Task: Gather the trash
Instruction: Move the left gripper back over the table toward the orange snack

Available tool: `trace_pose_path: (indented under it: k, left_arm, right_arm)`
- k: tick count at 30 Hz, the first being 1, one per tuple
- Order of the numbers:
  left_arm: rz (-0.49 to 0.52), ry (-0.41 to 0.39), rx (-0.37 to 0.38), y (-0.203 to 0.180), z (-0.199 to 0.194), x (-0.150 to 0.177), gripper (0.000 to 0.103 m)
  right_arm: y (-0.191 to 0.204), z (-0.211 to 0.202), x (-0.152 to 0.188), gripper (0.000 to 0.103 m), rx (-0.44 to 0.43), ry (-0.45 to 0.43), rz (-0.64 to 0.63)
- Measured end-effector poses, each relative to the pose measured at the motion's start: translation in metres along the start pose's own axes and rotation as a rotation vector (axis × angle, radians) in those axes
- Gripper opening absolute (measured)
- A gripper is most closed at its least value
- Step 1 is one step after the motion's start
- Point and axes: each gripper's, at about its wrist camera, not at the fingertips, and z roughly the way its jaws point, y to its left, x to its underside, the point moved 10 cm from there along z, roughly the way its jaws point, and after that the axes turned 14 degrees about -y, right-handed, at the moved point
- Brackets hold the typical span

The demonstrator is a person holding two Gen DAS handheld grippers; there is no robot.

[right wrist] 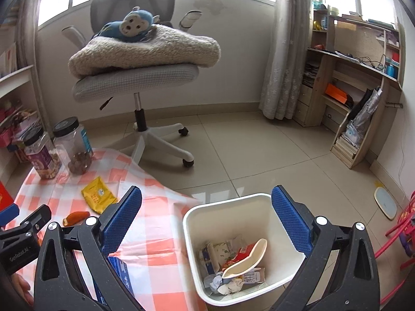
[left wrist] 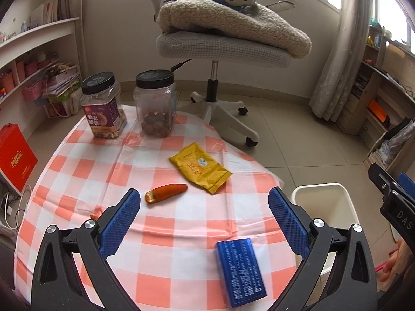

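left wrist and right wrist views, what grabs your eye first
The checked cloth dominates, with a yellow packet mid-table, an orange wrapper left of it and a blue box nearest. Right of the table, the white bin holds crumpled trash.

Two jars stand side by side at the table's far edge, upper left. A packet lies mid-frame, a small wrapper just below-left, a box nearest. The bin sits right of the table, holding what looks like crumpled litter. A chair stands behind.

Two jars, one yellow packet, one orange wrapper, one blue box, one bin.
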Motion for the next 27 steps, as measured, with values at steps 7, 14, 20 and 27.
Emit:
trace_pose_path:
  k: [7,14,20,27]
  left_arm:
    - [-0.065,0.098,-0.140,0.079,0.018,0.040,0.096]
    - [-0.176,0.222,-0.194,0.141,0.037,0.060,0.096]
    - [-0.452,0.391,-0.105,0.180,0.054,0.091,0.096]
    - [-0.416,0.478,-0.114,0.178,0.067,0.119,0.096]
  right_arm:
    - [0.055,0.006,0.018,0.096,-0.073,0.048,-0.086]
    - [0.096,0.016,0.036,0.096,-0.130,0.110,-0.127]
    - [0.120,0.024,0.045,0.096,-0.197,0.183,-0.098]
    - [0.130,0.027,0.051,0.096,-0.237,0.232,-0.070]
